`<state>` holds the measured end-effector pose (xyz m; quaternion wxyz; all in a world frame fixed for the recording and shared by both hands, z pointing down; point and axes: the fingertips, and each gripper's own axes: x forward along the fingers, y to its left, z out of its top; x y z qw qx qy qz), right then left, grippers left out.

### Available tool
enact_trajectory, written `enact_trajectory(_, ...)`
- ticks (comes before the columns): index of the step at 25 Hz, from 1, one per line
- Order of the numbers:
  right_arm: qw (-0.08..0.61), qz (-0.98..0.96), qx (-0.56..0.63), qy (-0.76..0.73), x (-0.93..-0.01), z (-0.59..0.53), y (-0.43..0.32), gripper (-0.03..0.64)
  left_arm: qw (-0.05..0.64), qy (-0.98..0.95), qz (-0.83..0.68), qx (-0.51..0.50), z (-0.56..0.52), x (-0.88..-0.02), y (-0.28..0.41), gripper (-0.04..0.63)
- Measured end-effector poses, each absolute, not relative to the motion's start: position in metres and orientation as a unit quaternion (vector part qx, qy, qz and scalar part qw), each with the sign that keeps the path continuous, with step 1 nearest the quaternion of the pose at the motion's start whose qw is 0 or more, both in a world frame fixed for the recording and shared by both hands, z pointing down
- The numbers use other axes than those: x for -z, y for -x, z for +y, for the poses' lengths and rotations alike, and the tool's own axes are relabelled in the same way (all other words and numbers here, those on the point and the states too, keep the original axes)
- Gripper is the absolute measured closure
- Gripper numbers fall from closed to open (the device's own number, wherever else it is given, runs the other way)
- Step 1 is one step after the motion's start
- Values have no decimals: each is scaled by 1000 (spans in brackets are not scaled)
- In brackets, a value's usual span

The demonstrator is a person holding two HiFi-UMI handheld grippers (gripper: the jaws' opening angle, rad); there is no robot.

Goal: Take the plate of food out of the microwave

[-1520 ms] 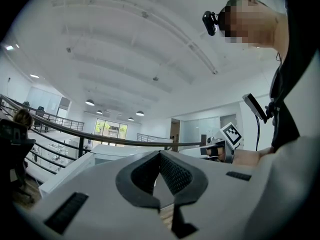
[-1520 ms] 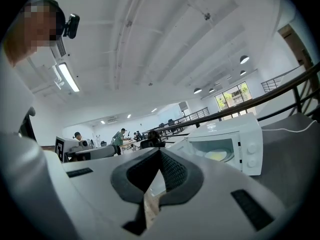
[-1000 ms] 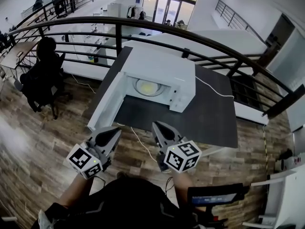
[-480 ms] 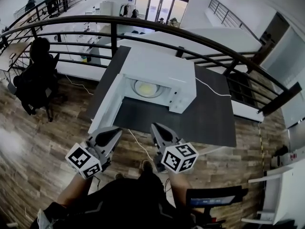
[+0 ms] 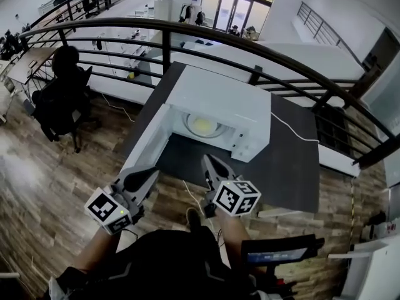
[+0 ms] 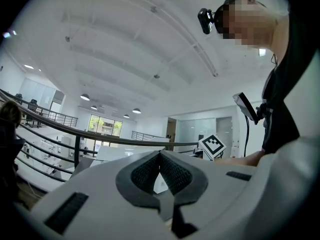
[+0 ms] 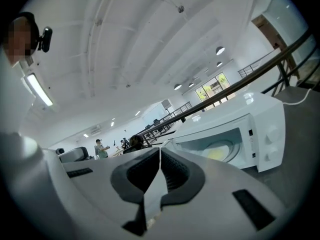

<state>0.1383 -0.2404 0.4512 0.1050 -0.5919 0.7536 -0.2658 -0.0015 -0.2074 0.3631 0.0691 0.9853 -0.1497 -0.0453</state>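
- Both sets of jaws are pinched together with nothing in them. My left gripper [image 5: 152, 172] and right gripper [image 5: 210, 162] hang short of the bench [image 5: 281, 167], well apart from the microwave [image 5: 219, 99].
- The plate of food [image 5: 203, 125] sits inside the open cavity. If I go in with the jaws closed like this, I'd guess I just shove the rim and push it toward the back wall.
- The door [image 5: 147, 144] hangs open on the left, so my left gripper could clip it on the way in.
- Pinch only one edge of the rim and the plate probably tips, and the food slides off.
- The cavity roof looks low, so lifting too early could knock the plate.
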Motion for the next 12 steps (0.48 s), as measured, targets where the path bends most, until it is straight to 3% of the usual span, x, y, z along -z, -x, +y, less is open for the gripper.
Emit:
enact_trajectory(6, 151, 728, 340, 576, -481, -286, -171, 623, 53, -979, -198, 0, -238, -374, -14, 591)
enact_trajectory(7, 157, 726, 353, 569, -488, -293, -174, 585, 55, -977, -204, 0, -242, -374, -16, 591)
enact_trajectory(12, 186, 709, 408, 544, -522, -310, -180, 571, 55, -972, -230, 6, -250, -374, -20, 591)
